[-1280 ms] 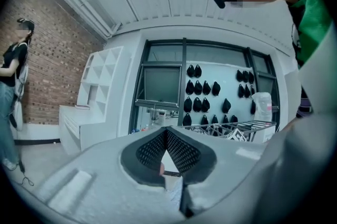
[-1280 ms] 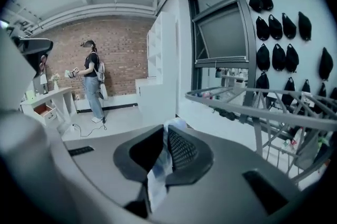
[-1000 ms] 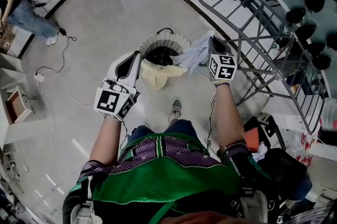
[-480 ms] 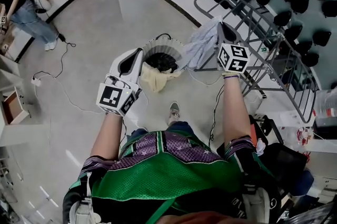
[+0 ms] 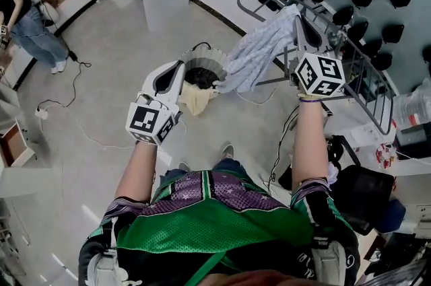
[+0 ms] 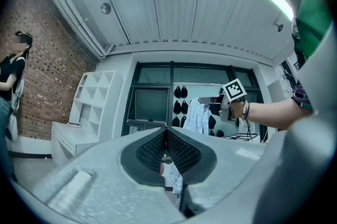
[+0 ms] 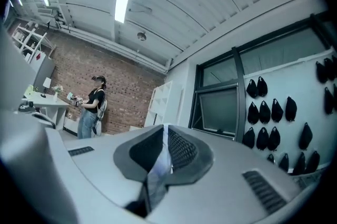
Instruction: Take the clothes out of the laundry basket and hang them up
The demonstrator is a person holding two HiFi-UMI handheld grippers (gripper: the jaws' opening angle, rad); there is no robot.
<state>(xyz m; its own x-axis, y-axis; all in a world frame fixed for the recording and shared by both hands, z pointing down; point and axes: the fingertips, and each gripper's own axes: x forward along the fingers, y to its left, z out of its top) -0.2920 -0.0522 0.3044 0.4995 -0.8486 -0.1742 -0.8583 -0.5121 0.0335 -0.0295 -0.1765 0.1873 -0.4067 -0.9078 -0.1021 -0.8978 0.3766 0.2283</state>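
One garment (image 5: 259, 52) dangles from right tongs (image 5: 303, 23) — beside rack (image 5: 358, 70).

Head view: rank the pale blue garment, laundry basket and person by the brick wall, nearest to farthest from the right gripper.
1. Pale blue garment: gripped by the right gripper.
2. Laundry basket: left, on the floor.
3. Person: far left, by the wall.

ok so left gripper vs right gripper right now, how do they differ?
The right gripper is clamped on a pale blue garment; the left gripper has its jaws shut on nothing. The right gripper is up by the drying rack; the left gripper is over the laundry basket. Shared: both point away from the person, with their jaws closed.
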